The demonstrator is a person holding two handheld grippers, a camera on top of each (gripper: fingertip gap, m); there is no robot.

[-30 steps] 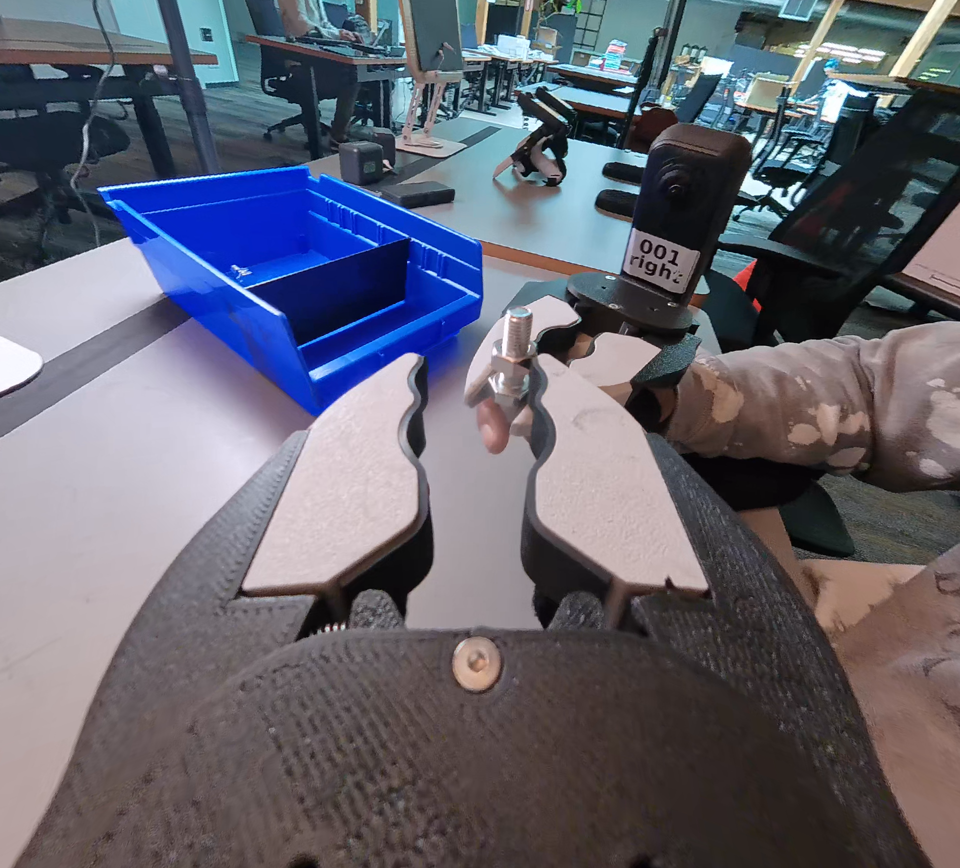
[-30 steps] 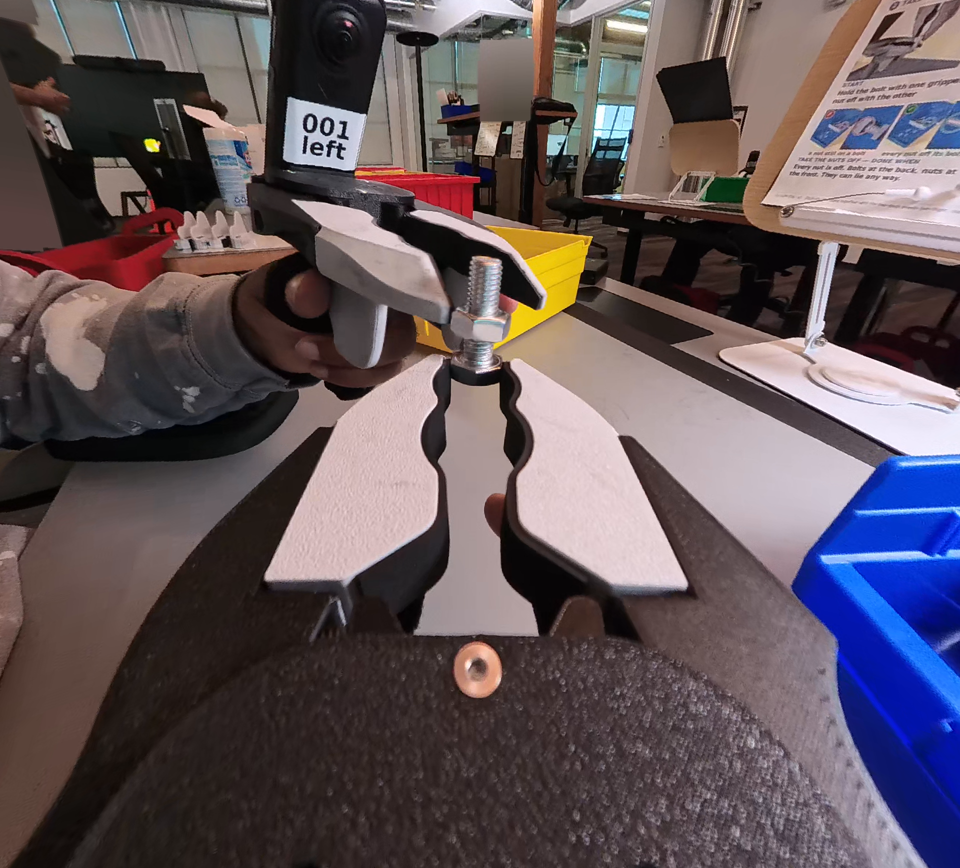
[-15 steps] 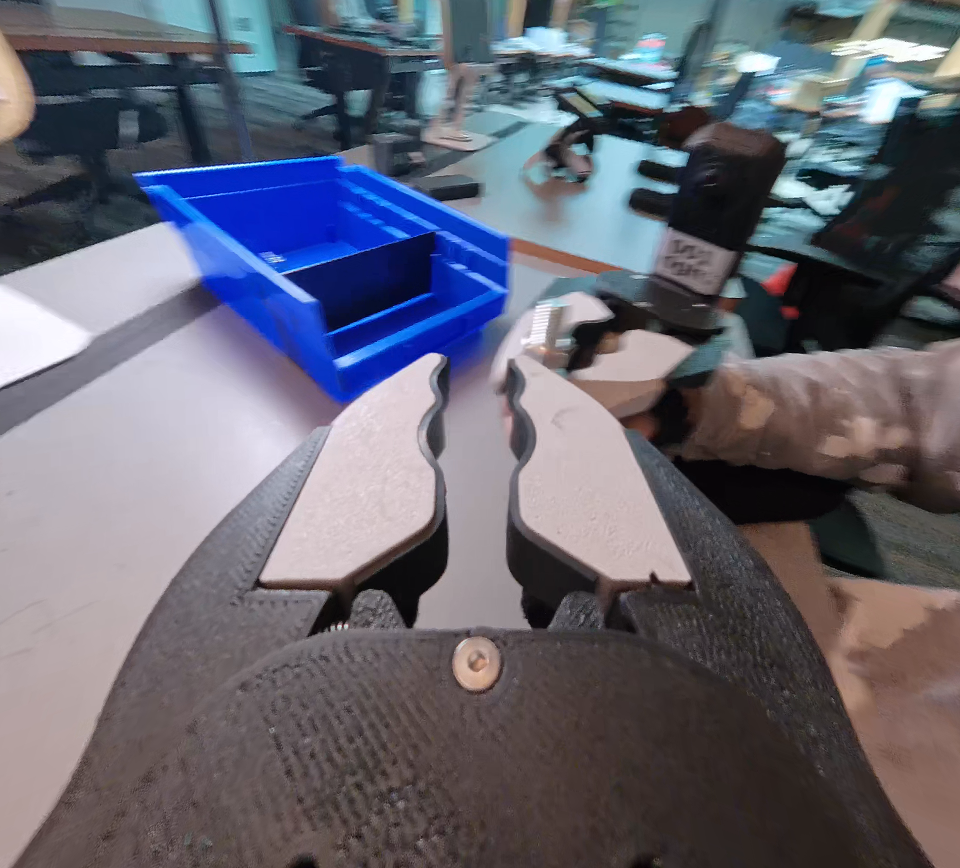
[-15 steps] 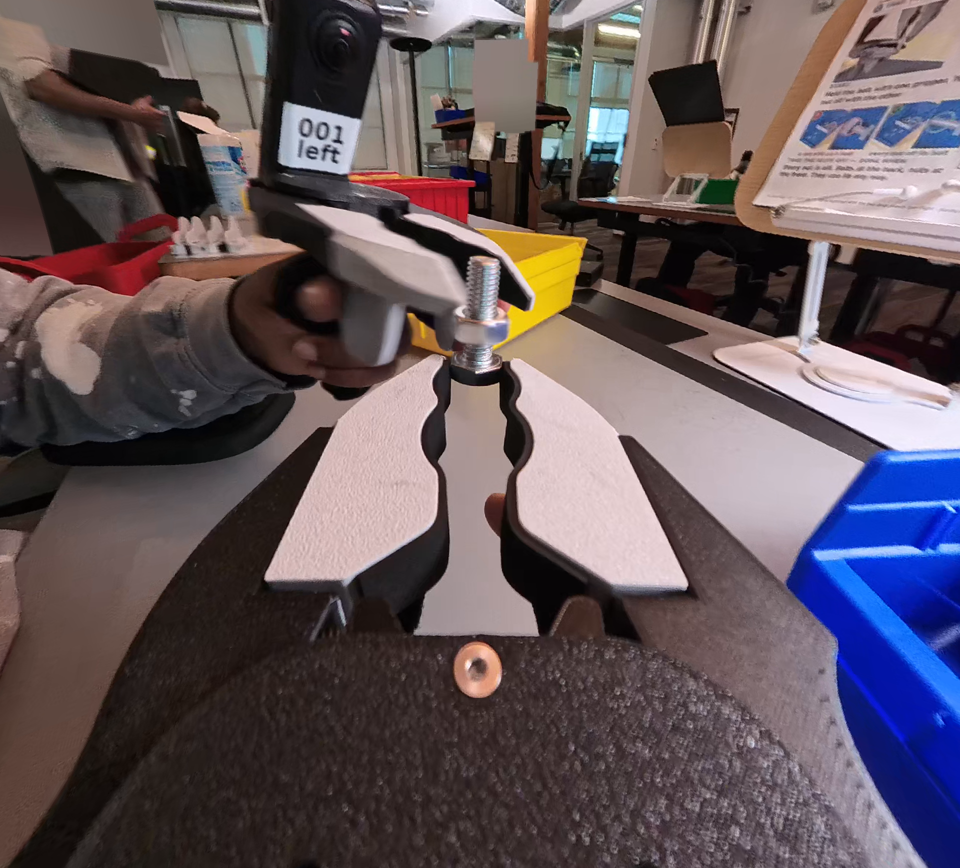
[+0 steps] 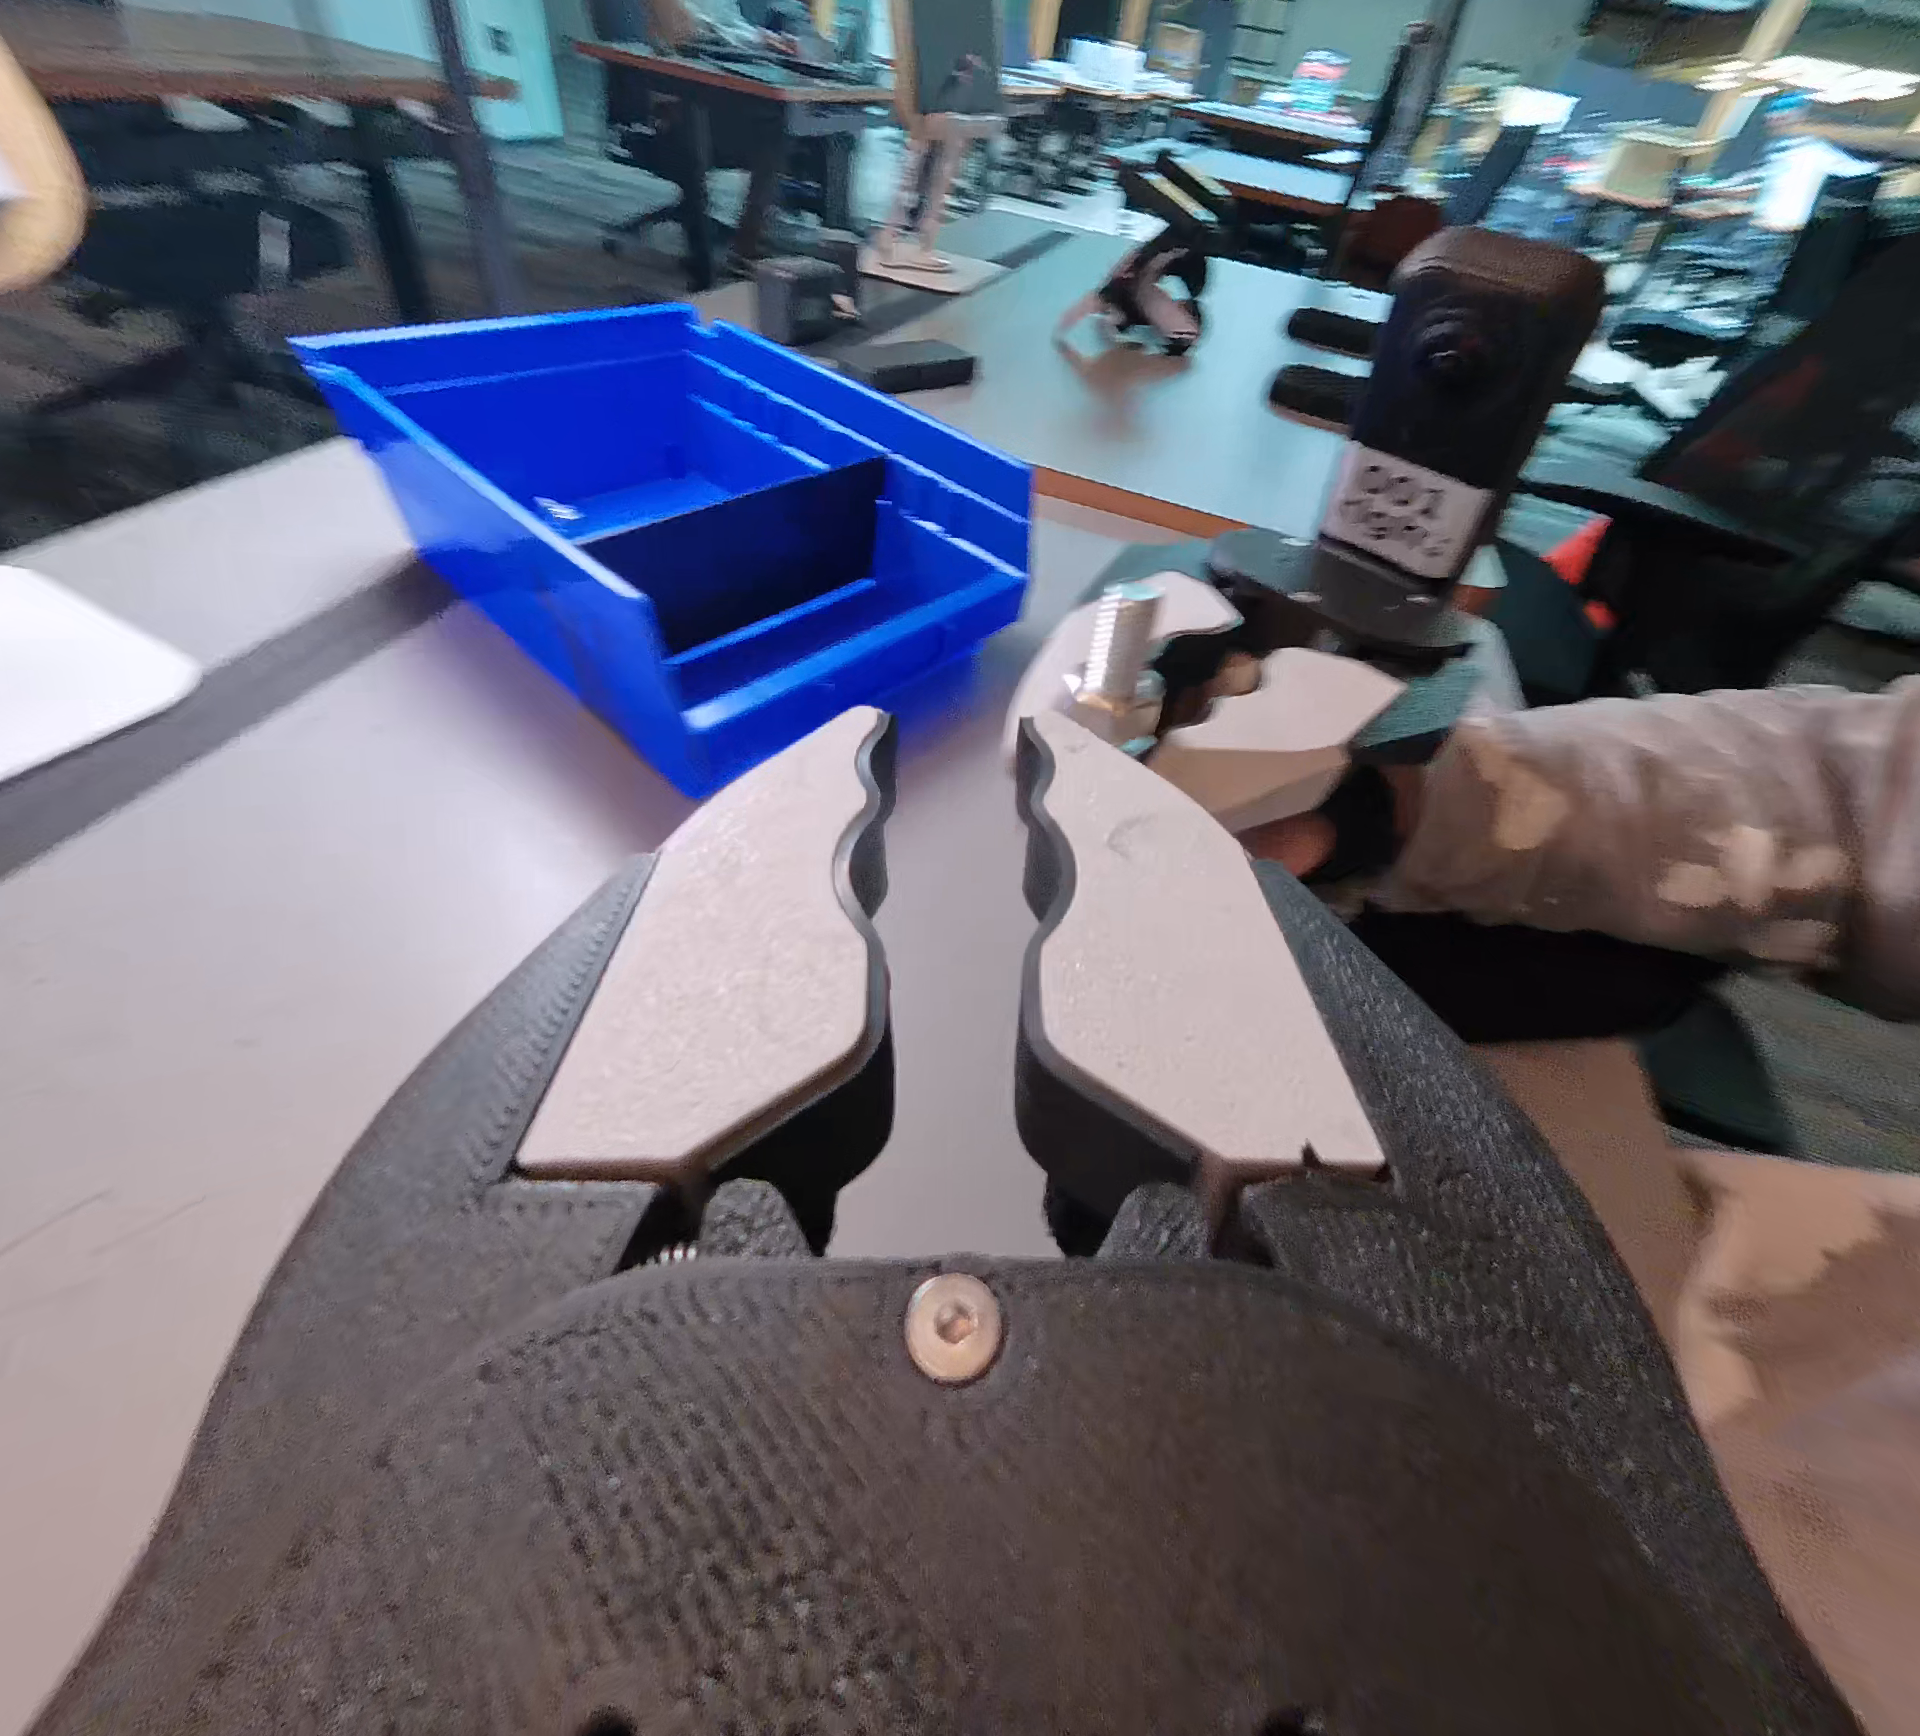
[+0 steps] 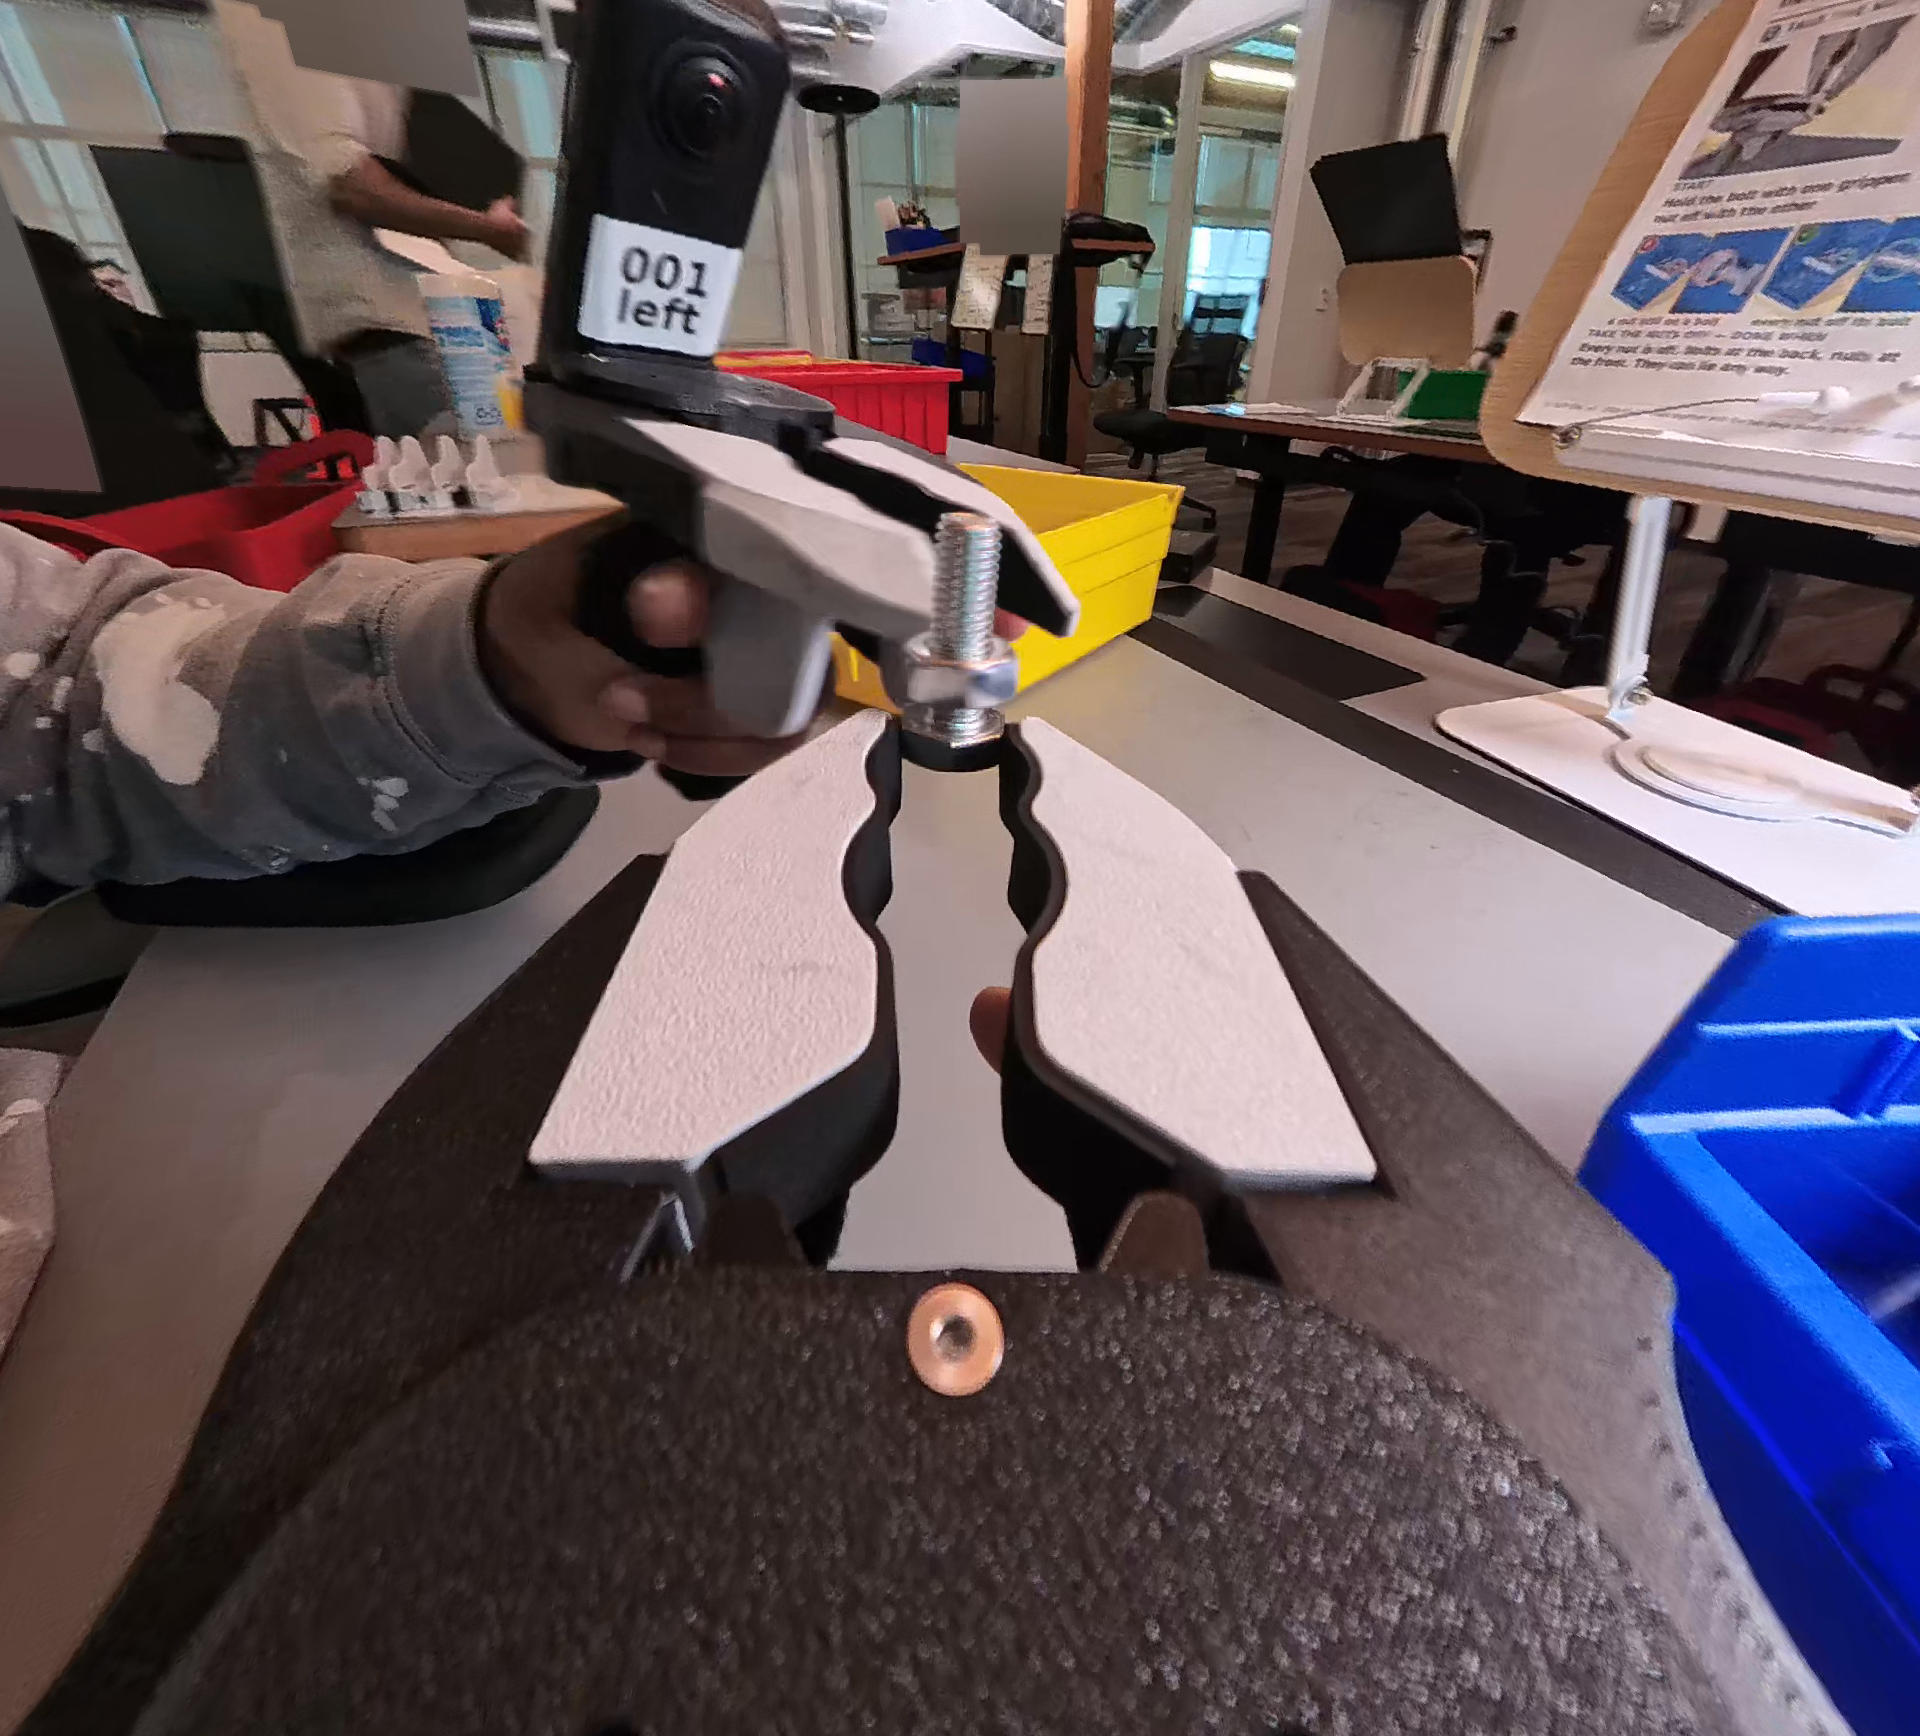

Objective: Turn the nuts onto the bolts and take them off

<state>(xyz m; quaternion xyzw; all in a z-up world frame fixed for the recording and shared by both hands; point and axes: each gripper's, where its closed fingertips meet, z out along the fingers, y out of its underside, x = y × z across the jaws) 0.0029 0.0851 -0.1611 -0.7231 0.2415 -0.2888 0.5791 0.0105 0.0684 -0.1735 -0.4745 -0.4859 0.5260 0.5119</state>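
Above the table (image 6: 1299, 813), right gripper (image 6: 951, 736) clamps upright bolt (image 6: 964, 585).

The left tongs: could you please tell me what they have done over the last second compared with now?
The left tongs let go of the nut and drew back from it, now open and empty. The right tongs kept hold of the bolt by its head, upright, nut on. The blue bin stayed put.

A grey table (image 5: 260, 907) with a dark stripe carries a blue bin (image 5: 665, 523) and a white stand base (image 6: 1683, 767).
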